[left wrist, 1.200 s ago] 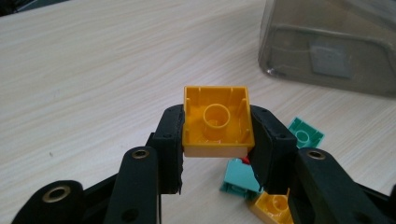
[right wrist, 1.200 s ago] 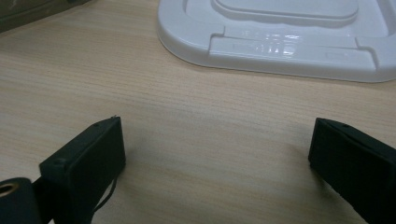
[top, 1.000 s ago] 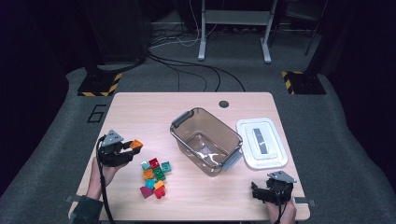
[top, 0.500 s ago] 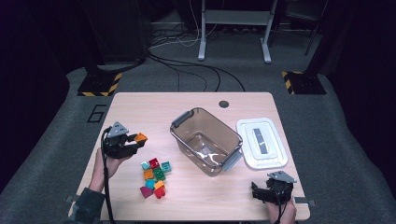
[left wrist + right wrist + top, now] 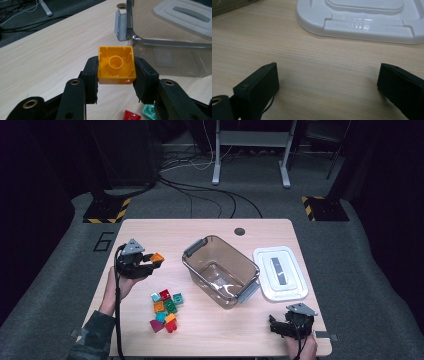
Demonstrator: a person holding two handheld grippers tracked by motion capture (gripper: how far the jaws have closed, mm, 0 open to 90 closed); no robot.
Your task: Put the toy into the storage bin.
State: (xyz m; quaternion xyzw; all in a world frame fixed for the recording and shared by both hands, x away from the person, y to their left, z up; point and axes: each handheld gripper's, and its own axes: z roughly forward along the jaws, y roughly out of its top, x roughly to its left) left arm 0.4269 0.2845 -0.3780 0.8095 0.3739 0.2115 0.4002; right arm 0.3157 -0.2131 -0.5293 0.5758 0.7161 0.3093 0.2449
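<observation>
My left gripper [image 5: 152,261] is shut on an orange brick [image 5: 157,257], held above the table left of the clear plastic bin [image 5: 221,270]. In the left gripper view the orange brick [image 5: 116,65] sits hollow side up between the two black jaws of my left gripper [image 5: 115,75], with the bin [image 5: 172,53] just ahead to the right. A pile of several coloured bricks [image 5: 165,309] lies on the table below and right of that gripper. My right gripper [image 5: 280,325] rests low at the table's front right, and in its own view my right gripper [image 5: 328,80] stands open over bare wood.
A white lid [image 5: 280,272] lies flat right of the bin; its edge, the lid [image 5: 362,17], shows just ahead of the right jaws. A round cable hole [image 5: 240,231] sits near the table's far edge. Cables and stand legs lie on the floor beyond.
My left gripper has carried the orange brick away from the pile, farther up the table and slightly right toward the bin. The right gripper has stayed in place.
</observation>
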